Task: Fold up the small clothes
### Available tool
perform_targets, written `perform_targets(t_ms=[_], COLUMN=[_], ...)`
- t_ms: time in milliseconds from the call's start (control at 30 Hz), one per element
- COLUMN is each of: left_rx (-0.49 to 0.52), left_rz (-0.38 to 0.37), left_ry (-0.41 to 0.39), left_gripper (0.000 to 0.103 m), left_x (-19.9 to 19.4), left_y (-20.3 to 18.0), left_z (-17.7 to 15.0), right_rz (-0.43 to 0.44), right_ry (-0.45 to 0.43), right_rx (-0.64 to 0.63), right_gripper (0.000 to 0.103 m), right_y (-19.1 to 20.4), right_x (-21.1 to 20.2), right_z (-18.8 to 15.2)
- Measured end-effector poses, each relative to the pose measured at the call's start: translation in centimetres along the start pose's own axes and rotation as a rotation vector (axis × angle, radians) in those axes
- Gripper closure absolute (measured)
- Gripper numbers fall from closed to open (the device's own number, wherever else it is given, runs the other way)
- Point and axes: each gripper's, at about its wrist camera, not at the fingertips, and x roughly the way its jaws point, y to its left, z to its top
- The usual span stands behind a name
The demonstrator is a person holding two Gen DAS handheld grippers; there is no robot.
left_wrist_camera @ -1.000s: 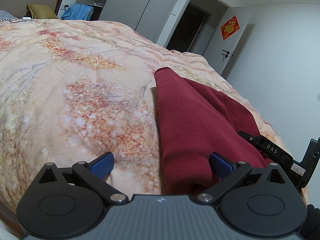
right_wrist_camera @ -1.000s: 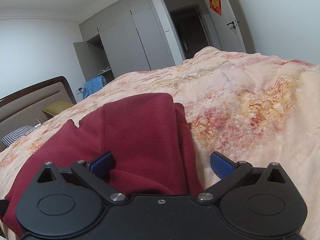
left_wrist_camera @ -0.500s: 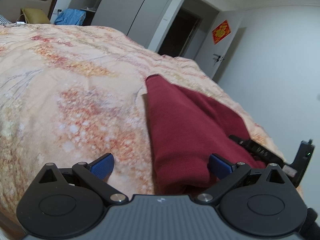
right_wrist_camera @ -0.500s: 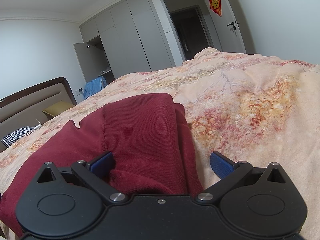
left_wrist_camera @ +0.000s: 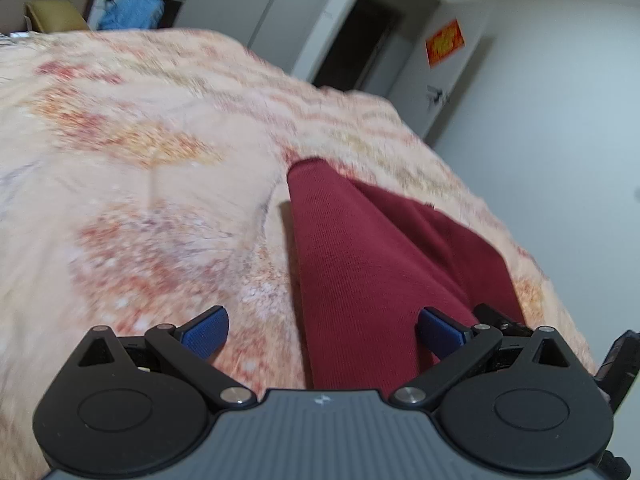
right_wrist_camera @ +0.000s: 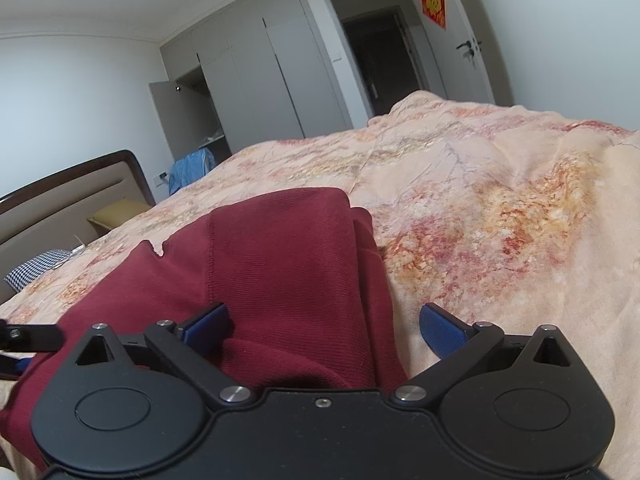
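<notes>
A dark red knit garment (left_wrist_camera: pixel 360 264) lies partly folded on the floral bedspread (left_wrist_camera: pixel 152 208). My left gripper (left_wrist_camera: pixel 322 330) is open, its blue pads (left_wrist_camera: pixel 204 330) wide apart over the garment's near left edge, with nothing held. In the right wrist view the same garment (right_wrist_camera: pixel 280 264) lies with a folded flap on top. My right gripper (right_wrist_camera: pixel 324 330) is open over its near right edge, the cloth between the pads (right_wrist_camera: pixel 444 330) but not pinched. The right gripper's body shows at the left view's right edge (left_wrist_camera: pixel 500 320).
The bedspread (right_wrist_camera: pixel 500 220) stretches far to both sides. A headboard (right_wrist_camera: pixel 60 204), a yellow pillow (right_wrist_camera: pixel 116 212) and a checked cloth (right_wrist_camera: pixel 36 268) lie at the bed's head. Grey wardrobes (right_wrist_camera: pixel 256 76), a dark doorway (right_wrist_camera: pixel 376 60) and a blue cloth (right_wrist_camera: pixel 192 164) stand beyond.
The left gripper has risen and tilted, so the garment sits more centred between its pads; its view is blurred by motion. The right gripper has stayed still. Both remain open.
</notes>
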Motion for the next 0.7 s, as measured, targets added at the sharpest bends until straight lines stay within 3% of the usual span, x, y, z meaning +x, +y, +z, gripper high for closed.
perform_targets(t_ms=[133,333,400,500,533,600,700], left_rx=[0.005,-0.022,-0.018,-0.032,-0.017,0.018,0.047], left_rz=[-0.033,-0.089,-0.088,-0.075,-0.052,-0.036,-0.039], left_ry=[0.062,0.133,0.145,0.16,0.156,0.144,0.108], left_gripper=[0.0,0.004,0.02,0.039,0.044,0.063,0.074], left_x=[1.9,3.4,3.4,3.3,3.3,2.9,1.8], left_y=[0.1,0.3,0.1,-0.8,-1.3,-2.1,-2.8], left_z=[1.5,2.3,2.6,2.8,2.9,3.2,4.2], right_rz=[0.045,0.057,0.048,0.026,0.022,0.034,0.061], right_ry=[0.036,0.057,0.047,0.023,0.012,-0.019,-0.071], right_rx=[0.014,-0.009,-0.037,-0.085,-0.094,-0.111,-0.146], right_gripper=[0.018,0.053,0.068,0.079,0.08,0.084,0.084], right_y=[-0.1,0.9,1.6,2.7,3.2,4.2,6.3], right_x=[0.0,-0.5,-0.7,-1.2,-1.3,-1.8,-2.2], right_z=[0.8,1.7,1.9,2.2,2.4,3.0,3.8])
